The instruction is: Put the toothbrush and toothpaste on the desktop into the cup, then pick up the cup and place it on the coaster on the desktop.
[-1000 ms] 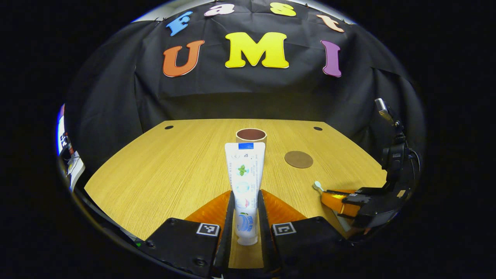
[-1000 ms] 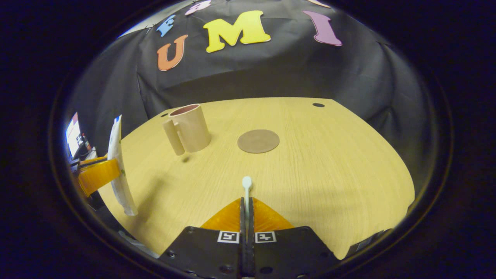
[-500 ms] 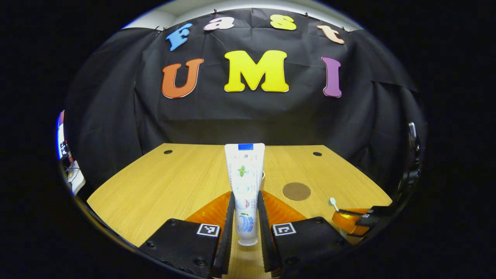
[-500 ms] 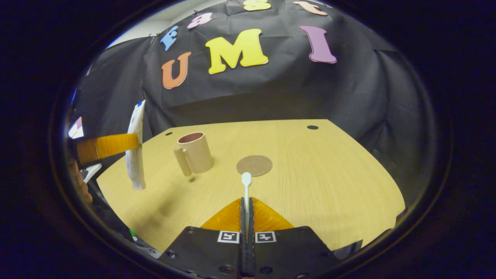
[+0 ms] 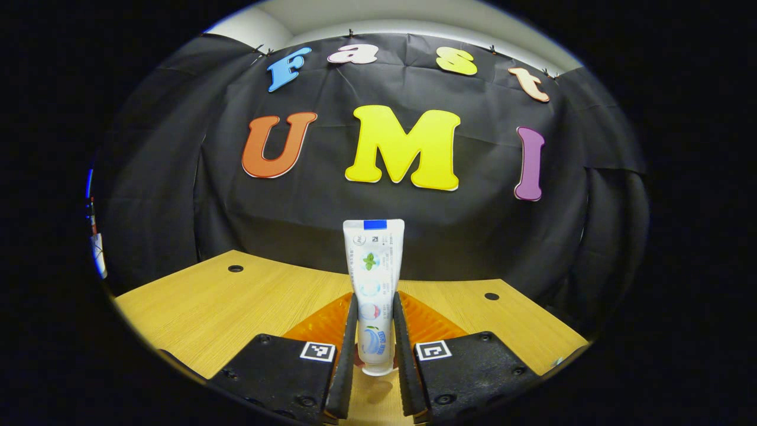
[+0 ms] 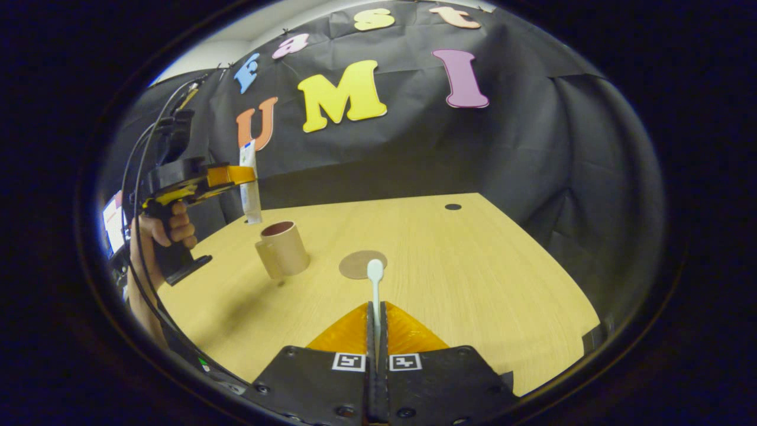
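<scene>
Black cloth backed the wooden desk (image 6: pixel 449 278), where the cup (image 6: pixel 282 255) stood near the left edge beside the coaster (image 6: pixel 359 264). Above the cup, the left gripper (image 5: pixel 374 322) clamped the toothpaste (image 5: pixel 373 278) upright; the right gripper (image 6: pixel 376 319) pinched the toothbrush (image 6: pixel 375 284).
</scene>
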Motion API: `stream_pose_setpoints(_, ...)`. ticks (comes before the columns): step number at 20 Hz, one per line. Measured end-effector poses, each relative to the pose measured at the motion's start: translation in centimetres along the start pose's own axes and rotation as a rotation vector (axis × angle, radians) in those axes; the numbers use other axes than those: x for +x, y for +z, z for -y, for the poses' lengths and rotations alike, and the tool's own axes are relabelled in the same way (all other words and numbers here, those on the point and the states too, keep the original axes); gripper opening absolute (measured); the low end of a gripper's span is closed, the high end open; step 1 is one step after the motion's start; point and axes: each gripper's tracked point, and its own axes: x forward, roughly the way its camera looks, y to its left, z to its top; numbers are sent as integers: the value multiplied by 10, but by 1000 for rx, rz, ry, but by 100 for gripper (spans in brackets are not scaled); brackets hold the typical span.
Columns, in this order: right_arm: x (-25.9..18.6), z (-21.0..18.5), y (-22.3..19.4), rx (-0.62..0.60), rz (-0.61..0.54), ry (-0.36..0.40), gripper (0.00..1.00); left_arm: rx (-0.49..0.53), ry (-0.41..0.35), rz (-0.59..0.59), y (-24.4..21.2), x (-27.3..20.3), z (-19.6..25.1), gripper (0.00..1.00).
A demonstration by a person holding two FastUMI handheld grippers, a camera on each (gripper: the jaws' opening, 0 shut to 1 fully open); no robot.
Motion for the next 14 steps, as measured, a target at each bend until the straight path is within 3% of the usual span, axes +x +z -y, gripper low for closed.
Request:
stream_pose_setpoints(6,10,1,-3,-2,-15,6,0,4,26,5,-15,27,-4,36)
stream_pose_setpoints(8,15,-1,-3,2,-19,11,0,0,18,-16,-24,28,-1,43)
stream_pose_setpoints(9,16,-2,-3,1,-21,15,0,-1,16,-26,-30,29,-1,39)
stream_pose_setpoints(14,24,-18,-5,-35,-28,60,0,29,17,-3,-31,24,-2,42)
